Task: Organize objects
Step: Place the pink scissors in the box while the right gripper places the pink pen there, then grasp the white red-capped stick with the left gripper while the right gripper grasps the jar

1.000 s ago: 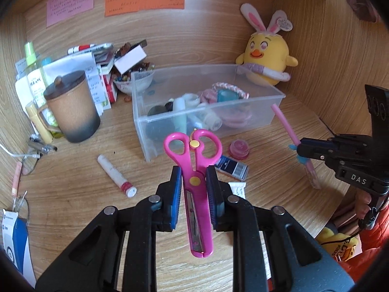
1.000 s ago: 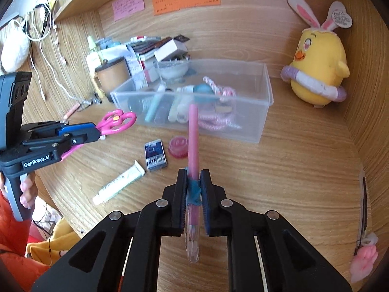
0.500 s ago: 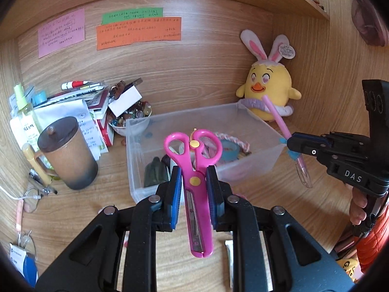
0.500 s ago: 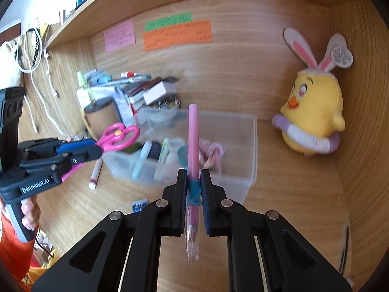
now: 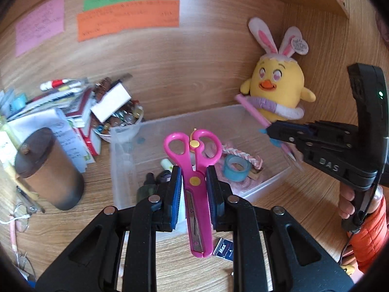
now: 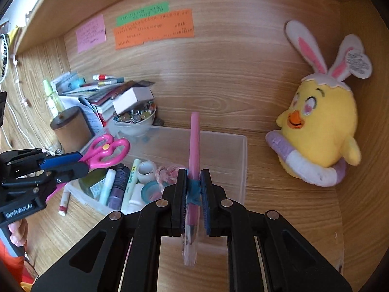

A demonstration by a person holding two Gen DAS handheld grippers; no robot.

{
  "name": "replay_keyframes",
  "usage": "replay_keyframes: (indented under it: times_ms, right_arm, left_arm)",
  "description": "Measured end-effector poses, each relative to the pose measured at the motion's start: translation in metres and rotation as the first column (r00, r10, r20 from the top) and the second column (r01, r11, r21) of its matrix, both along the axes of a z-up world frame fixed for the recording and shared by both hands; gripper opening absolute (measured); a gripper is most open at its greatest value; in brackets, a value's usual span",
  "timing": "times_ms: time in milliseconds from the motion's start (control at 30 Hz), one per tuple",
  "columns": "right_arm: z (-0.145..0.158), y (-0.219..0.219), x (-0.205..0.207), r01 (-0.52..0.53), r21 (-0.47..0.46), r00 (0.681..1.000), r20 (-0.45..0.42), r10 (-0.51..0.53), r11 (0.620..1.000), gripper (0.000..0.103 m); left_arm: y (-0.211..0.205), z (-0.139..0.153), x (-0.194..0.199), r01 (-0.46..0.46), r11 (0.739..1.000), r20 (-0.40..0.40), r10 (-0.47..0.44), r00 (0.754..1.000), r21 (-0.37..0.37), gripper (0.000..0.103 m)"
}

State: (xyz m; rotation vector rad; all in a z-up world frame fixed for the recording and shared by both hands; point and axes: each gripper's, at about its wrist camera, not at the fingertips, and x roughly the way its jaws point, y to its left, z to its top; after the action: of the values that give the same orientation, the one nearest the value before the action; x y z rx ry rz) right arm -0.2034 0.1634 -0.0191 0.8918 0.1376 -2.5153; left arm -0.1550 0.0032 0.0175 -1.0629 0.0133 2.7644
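My left gripper [image 5: 193,177] is shut on pink scissors [image 5: 193,160], handles forward, held above the near edge of a clear plastic bin [image 5: 184,121]. It also shows in the right wrist view [image 6: 73,164] with the scissors [image 6: 107,150]. My right gripper [image 6: 193,182] is shut on a pink pen [image 6: 194,143] with a clear cap, held over the bin's [image 6: 223,136] near side. The right gripper [image 5: 279,133] and pen [image 5: 252,112] show at the bin's right end. The bin holds a blue tape roll [image 5: 237,166], a braided band, tubes and pens.
A yellow chick plush [image 6: 318,131] sits right of the bin. A brown lidded mug [image 5: 46,168], a bowl of beads [image 6: 135,119] and stacked papers stand left. A staple box [image 5: 225,249] and a white-red stick [image 6: 63,202] lie on the desk.
Both grippers moved forward and closer over the bin with their objects still held. The scissors now hang over the bin's near edge and the pen over its near side.
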Motion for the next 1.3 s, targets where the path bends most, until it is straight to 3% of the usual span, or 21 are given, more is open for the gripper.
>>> replay_keyframes:
  times_ms: [400,600,733,833,1000,1167,1300]
  right_arm:
    - [-0.026,-0.025,-0.016,-0.061,0.081,0.997,0.054,0.056,0.995,0.010]
    - [-0.026,-0.028,-0.011,-0.071,0.109,0.996,0.056,0.065,0.992,0.011]
    - [-0.019,-0.026,-0.004,-0.074,0.095,0.996,0.058,0.068,0.993,0.026]
    - [-0.012,-0.023,0.006,-0.082,0.079,0.996,0.040,0.079,0.993,0.033]
    - [-0.003,-0.020,0.027,-0.100,0.072,0.995,0.003,0.100,0.992,0.039]
    - [0.002,-0.020,0.047,-0.114,0.095,0.992,-0.032,0.118,0.989,0.043]
    - [-0.002,-0.017,0.057,-0.128,0.077,0.991,-0.018,0.129,0.989,0.046]
  left_arm:
    - [0.006,-0.025,-0.023,0.020,1.000,0.076,-0.019,0.997,-0.002,0.020]
    - [0.004,-0.020,-0.018,0.023,1.000,0.060,-0.024,0.998,0.008,0.020]
    - [-0.001,-0.006,-0.006,0.009,1.000,0.011,-0.010,1.000,0.015,0.020]
    - [-0.007,0.003,0.005,-0.004,1.000,-0.016,0.005,1.000,0.017,0.029]
    - [-0.025,0.013,0.026,-0.051,0.998,-0.051,0.052,0.997,0.025,0.065]
    - [-0.049,0.010,0.048,-0.121,0.993,-0.057,0.120,0.991,-0.012,0.077]
    - [-0.073,-0.005,0.058,-0.179,0.983,-0.003,0.179,0.984,-0.036,0.079]
